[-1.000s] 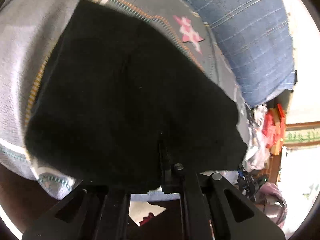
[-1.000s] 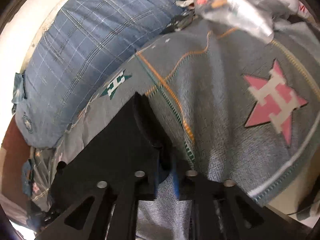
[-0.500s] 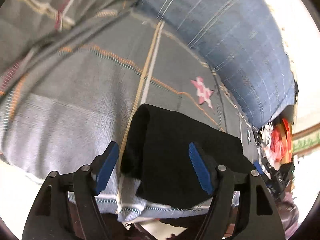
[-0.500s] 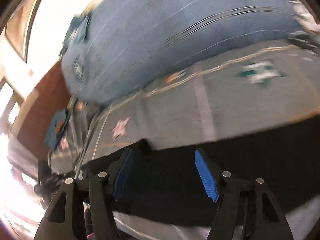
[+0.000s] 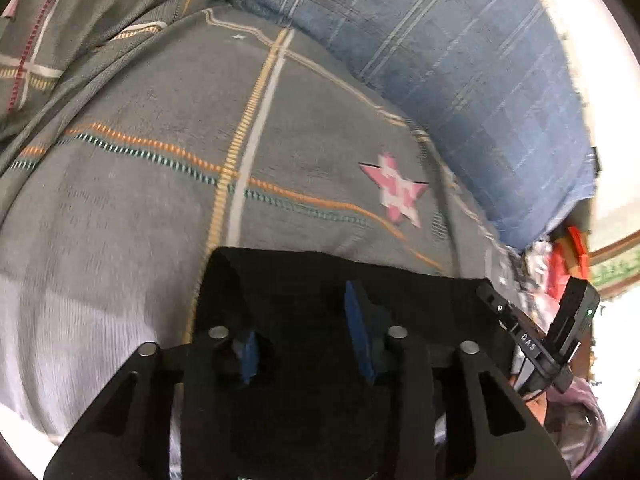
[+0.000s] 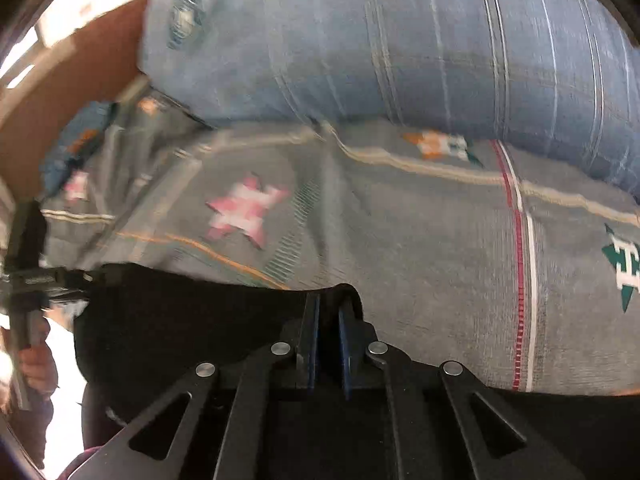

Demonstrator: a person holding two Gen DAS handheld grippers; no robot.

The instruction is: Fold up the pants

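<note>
Since half a second ago our right gripper (image 6: 325, 332) has turned back toward the bed and narrowed: its blue pads (image 6: 312, 336), which stood wide then, now pinch a raised fold of the pants (image 6: 180, 320). Our left gripper (image 5: 304, 340) has come closer over the black cloth, and its gap is smaller than before, but the pads (image 5: 360, 336) are still clearly apart with cloth between them. We cannot tell if they press it yet.

The pants lie as a dark folded bundle on the grey bedspread (image 5: 140, 200), at the near edge of the bed, at 6 o'clock from the pink star (image 5: 396, 192). In the right view the bundle spreads from the pinched corner toward 9 o'clock, where the other gripper's body shows.

We think the two grippers stand at opposite ends of the bundle so the edge stays straight when it is lifted for the next fold. The right grip takes only a small ridge, so it may slip. The blue pillow (image 6: 400, 40) lies behind, at 12 o'clock, well apart.
</note>
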